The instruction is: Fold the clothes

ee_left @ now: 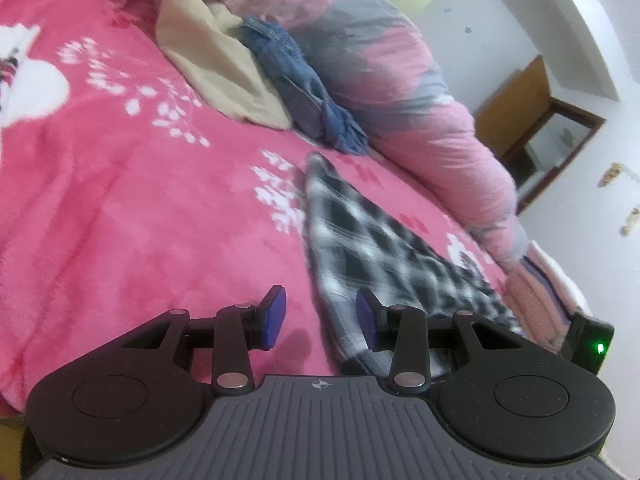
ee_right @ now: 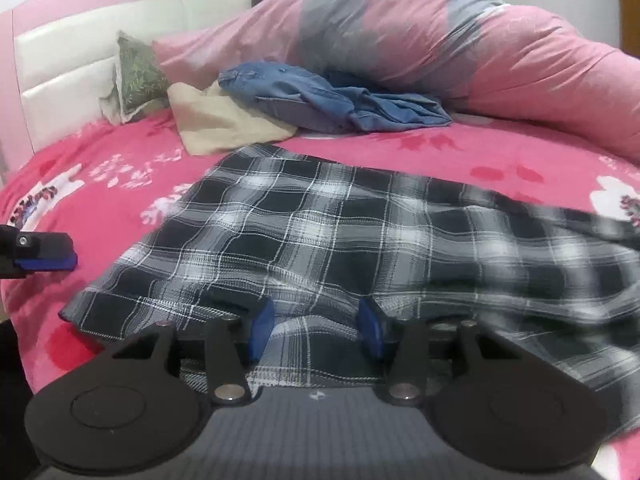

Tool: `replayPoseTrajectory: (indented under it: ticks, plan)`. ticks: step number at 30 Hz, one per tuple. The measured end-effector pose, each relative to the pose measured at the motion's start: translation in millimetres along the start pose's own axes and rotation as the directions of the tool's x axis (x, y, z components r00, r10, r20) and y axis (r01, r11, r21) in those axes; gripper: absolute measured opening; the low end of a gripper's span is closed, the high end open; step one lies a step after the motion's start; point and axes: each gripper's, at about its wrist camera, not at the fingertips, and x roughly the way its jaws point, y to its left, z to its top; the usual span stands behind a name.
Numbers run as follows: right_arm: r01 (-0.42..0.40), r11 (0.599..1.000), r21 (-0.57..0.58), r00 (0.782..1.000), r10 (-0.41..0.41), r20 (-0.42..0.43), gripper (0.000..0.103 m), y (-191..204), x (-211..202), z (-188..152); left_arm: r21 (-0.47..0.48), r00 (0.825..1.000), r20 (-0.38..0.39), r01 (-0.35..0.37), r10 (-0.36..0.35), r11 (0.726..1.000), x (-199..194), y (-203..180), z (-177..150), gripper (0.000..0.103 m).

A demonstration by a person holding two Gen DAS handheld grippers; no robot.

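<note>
Bed (ee_right: pixel 120 200): pink floral blanket — carries everything; a rolled pink-and-grey duvet (ee_right: pixel 440 40) lies along its far side.
Plaid garment (ee_right: pixel 320 232): spread fairly flat on the near part of the bed, long axis running across the right wrist view, left to right; a near-left corner shows, the right end is blurred and cut off by the frame edge.
Other clothes: blue denim piece (ee_right: pixel 320 96) and beige cloth (ee_right: pixel 224 124) bunched together beyond the plaid, against the duvet — not flat.
Right tool (ee_right: pixel 316 328): jaws spread, nothing between them; sits over the plaid's near edge, the nearer of the two.
Left tool (ee_left: pixel 320 320): jaws spread, empty; just off the plaid's left side, its right finger (ee_left: pixel 366 320) at the cloth's border.
Key relation: cloth lies ahead of the right tool, to the right of the left one.
Hard to tell: whether the plaid is already doubled over; which garment type it is.
</note>
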Motion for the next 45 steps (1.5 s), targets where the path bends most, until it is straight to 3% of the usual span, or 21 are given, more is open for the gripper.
replayPoseTrajectory:
  ticks: [6, 9, 13, 17, 19, 20, 24, 27, 29, 31, 33, 35, 37, 40, 45]
  plan:
    - [-0.036, 0.996, -0.083, 0.994, 0.044, 0.097, 0.051, 21.9, -33.7, -12.1, 0.023, 0.994, -0.1, 0.054, -0.051, 0.998, 9.1, -11.6, -11.0, 0.039]
    - [-0.036, 0.995, -0.09, 0.994, 0.045, 0.099, 0.052, 22.4, -32.7, -19.1, 0.019, 0.989, -0.139, 0.058, -0.055, 0.998, 17.7, -15.2, -22.5, 0.039]
    - [-0.032, 0.995, -0.09, 0.995, 0.04, 0.095, 0.052, 21.0, -28.5, -28.3, -0.016, 0.989, -0.133, 0.066, -0.068, 0.998, 23.4, -17.1, -27.6, 0.039]
    - [-0.027, 0.996, -0.09, 0.995, 0.036, 0.091, 0.053, 19.6, -24.3, -37.4, -0.108, 0.984, -0.138, 0.094, -0.109, 0.99, 32.5, -11.8, -27.6, 0.038]
    - [-0.025, 0.996, -0.09, 0.996, 0.033, 0.088, 0.056, 18.9, -22.2, -42.0, -0.149, 0.983, -0.138, 0.101, -0.122, 0.984, 34.9, -10.7, -27.5, 0.02]
    - [-0.029, 0.996, -0.084, 0.995, 0.037, 0.089, 0.057, 18.1, -22.1, -42.1, -0.193, 0.978, -0.145, 0.122, -0.151, 0.974, 35.2, -10.0, -27.7, 0.002]
    - [-0.054, 0.998, -0.044, 0.993, 0.058, 0.101, 0.057, 10.8, -27.0, -40.4, -0.278, 0.95, -0.102, 0.257, -0.294, 0.926, 21.6, -19.5, -23.9, 0.0]
    - [-0.075, 0.997, -0.021, 0.991, 0.076, 0.11, 0.058, 6.3, -29.6, -41.7, -0.201, 0.966, -0.11, 0.211, -0.236, 0.957, 16.4, -25.0, -23.9, 0.0]
    - [-0.081, 0.996, -0.025, 0.99, 0.083, 0.111, 0.058, 5.6, -30.7, -43.0, -0.199, 0.974, -0.174, 0.11, -0.145, 0.974, 24.1, -11.4, -30.2, 0.0]
    - [-0.085, 0.996, -0.028, 0.99, 0.088, 0.11, 0.058, 4.5, -34.5, -41.4, -0.211, 0.97, -0.218, 0.057, -0.104, 0.976, 27.9, 1.6, -36.6, 0.0]
    - [-0.089, 0.996, -0.032, 0.99, 0.092, 0.11, 0.058, 3.3, -38.8, -39.2, -0.275, 0.965, -0.206, 0.104, -0.164, 0.956, 24.5, 10.2, -39.2, 0.0]
    - [-0.076, 0.997, -0.018, 0.985, 0.078, 0.151, 0.058, -2.2, -49.2, -35.4, -0.312, 0.962, -0.185, 0.138, -0.202, 0.94, 20.1, 14.8, -39.3, 0.003]
    - [-0.049, 0.999, 0.011, 0.982, 0.047, 0.185, 0.058, -11.6, -55.5, -32.8, -0.334, 0.965, -0.169, 0.134, -0.199, 0.933, 16.9, 19.9, -39.6, 0.017]
    - [-0.007, 0.999, 0.047, 0.997, 0.004, 0.082, 0.059, -26.3, -35.9, -37.7, -0.357, 0.968, -0.151, 0.138, -0.203, 0.924, 14.5, 24.6, -38.7, 0.02]
    - [0.002, 1.0, 0.02, 0.997, -0.004, 0.081, 0.059, -20.8, -40.0, -36.1, -0.297, 0.98, -0.106, 0.13, -0.167, 0.946, 6.8, 12.0, -25.4, 0.039]
